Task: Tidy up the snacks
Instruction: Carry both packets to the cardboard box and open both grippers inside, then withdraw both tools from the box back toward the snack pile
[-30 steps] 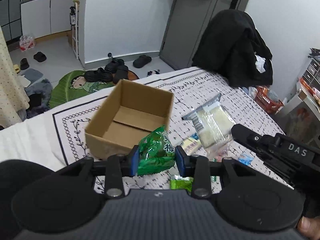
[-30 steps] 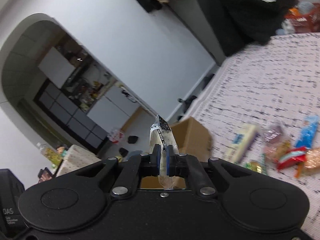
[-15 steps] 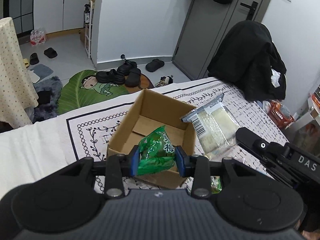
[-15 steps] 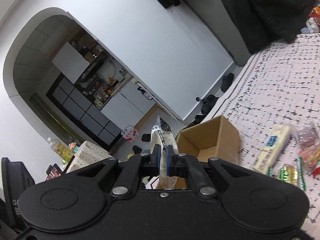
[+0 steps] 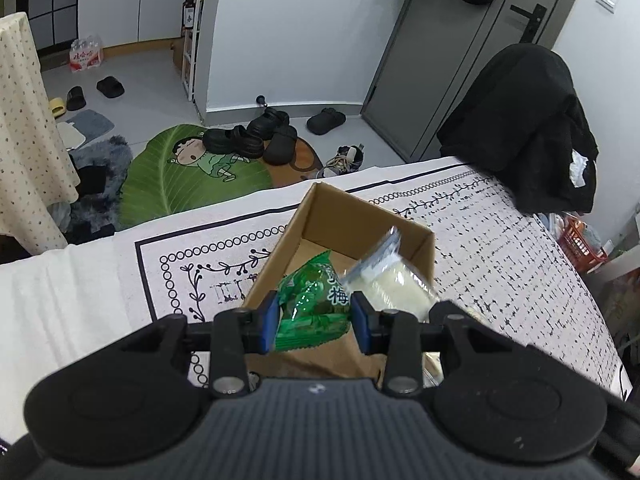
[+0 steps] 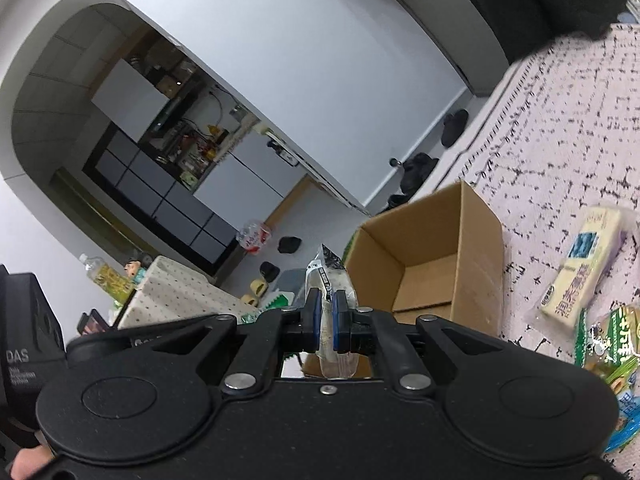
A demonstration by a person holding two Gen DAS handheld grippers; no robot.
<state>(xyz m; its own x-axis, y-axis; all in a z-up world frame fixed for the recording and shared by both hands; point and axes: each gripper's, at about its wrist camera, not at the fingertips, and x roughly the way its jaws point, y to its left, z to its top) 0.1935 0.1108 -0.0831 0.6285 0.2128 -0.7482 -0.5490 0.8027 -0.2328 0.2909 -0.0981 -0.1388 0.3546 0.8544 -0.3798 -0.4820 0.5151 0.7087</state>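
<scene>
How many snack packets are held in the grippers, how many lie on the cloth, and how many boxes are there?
Held packets: 2, green packet and clear packet.
Packets seen lying on cloth: 3, yellow pack, green-yellow pack, blue wrapper.
Cardboard box: 1.
Total: 6.

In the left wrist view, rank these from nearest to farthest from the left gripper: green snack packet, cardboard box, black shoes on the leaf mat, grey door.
1. green snack packet, clamped between the left gripper fingers.
2. cardboard box, open, on the table just ahead.
3. black shoes, on the floor beyond the table edge.
4. grey door, far right, at the back wall.
</scene>
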